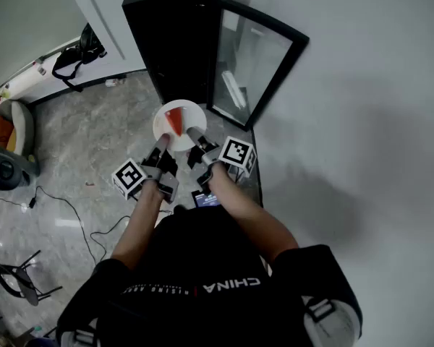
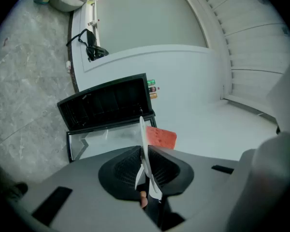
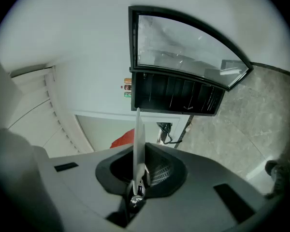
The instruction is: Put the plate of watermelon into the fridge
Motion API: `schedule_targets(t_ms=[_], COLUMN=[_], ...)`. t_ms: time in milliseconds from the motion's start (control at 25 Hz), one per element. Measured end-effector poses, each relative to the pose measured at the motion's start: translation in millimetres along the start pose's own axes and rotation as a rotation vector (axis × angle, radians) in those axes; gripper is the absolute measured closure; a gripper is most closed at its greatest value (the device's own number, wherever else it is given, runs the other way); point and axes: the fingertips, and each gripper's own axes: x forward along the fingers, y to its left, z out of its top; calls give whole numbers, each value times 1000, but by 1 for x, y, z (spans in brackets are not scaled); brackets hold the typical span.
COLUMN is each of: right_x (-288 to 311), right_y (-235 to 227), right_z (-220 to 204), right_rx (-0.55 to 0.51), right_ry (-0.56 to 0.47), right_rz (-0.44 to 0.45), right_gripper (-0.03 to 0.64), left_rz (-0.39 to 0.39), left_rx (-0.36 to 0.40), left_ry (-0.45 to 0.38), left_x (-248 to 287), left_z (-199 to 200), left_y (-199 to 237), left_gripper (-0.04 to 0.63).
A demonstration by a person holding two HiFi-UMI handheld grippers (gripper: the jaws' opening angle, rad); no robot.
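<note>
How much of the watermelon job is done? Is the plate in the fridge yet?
Not yet. Done: the glass door is open, and the left gripper and right gripper are each shut on the rim of the plate, with the watermelon slice on it. In hand: the plate is held up in front of the black fridge, outside it. Left: move it inside, set it down and let go.

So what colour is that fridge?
Black: the tall black fridge shows best in the head view.
</note>
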Motion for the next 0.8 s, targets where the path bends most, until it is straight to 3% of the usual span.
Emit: schedule_targets(t_ms=[800], right_x=[1], right_y=[-1], right_z=[-2], right_rx=[11], right_ry=[13], right_rz=[-23], right_gripper=[586], left_rz=[8], left_rx=[-19], left_ry=[-1], left_x=[-1], left_z=[1], left_y=[4], left_gripper=[545])
